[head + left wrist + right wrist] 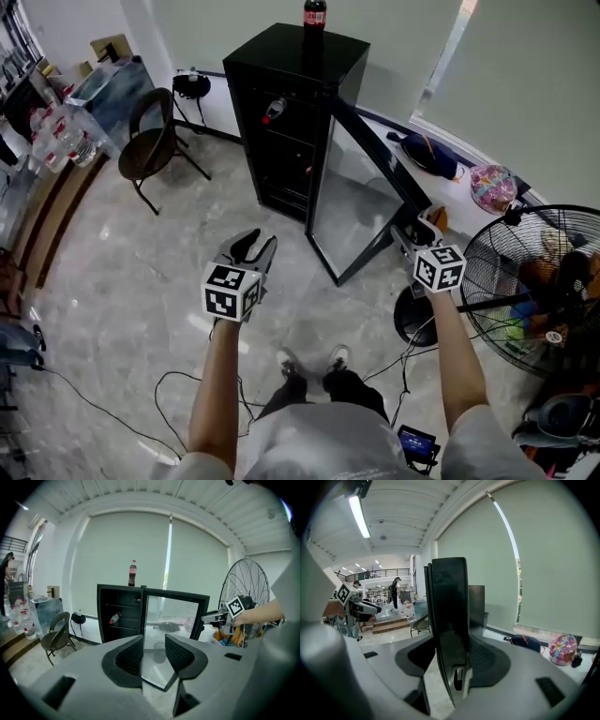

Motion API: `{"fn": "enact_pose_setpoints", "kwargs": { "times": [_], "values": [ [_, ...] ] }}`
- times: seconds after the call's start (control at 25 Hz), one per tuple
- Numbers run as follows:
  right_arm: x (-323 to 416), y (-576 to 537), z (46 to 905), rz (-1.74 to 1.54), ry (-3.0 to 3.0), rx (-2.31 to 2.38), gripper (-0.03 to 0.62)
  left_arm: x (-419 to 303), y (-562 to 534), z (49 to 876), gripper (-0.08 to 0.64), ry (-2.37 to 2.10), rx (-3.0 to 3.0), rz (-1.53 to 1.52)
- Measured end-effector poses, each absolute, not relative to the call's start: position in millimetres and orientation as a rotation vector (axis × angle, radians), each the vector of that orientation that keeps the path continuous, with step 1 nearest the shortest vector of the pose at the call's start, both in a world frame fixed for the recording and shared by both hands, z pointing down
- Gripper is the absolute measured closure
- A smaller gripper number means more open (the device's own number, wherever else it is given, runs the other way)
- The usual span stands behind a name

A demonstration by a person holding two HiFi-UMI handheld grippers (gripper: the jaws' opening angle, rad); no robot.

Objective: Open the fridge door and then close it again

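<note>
The fridge door [356, 202] is swung wide open, and its free edge is clamped by the right tongs [413, 231]. The left tongs [254, 246] are seen parted and empty, in front of the fridge [281, 112].

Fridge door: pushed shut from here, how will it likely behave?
The fridge door should swing as one rigid panel on its hinge; its edge sits between the right gripper's jaws. Its glass pane probably makes it heavyish, so a slam might tip the bottle on top.
</note>
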State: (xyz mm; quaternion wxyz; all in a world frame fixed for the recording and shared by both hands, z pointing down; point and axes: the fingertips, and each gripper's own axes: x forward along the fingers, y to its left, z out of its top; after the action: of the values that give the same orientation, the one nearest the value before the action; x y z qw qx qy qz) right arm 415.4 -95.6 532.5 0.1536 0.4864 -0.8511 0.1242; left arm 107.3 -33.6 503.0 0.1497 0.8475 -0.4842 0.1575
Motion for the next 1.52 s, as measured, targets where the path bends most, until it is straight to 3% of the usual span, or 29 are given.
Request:
{"fn": "enact_pose_setpoints", "kwargs": {
  "times": [0.72, 1.52],
  "values": [
    [289, -40, 535, 0.281, -2.482, 1.119, 0.394, 41, -9, 510, 0.428, -1.375, 2.442, 0.427],
    [99, -59, 531, 0.357, -2.650, 0.723, 0.471, -34, 10, 524, 0.428, -1.429, 2.368, 0.467]
  ]
}}
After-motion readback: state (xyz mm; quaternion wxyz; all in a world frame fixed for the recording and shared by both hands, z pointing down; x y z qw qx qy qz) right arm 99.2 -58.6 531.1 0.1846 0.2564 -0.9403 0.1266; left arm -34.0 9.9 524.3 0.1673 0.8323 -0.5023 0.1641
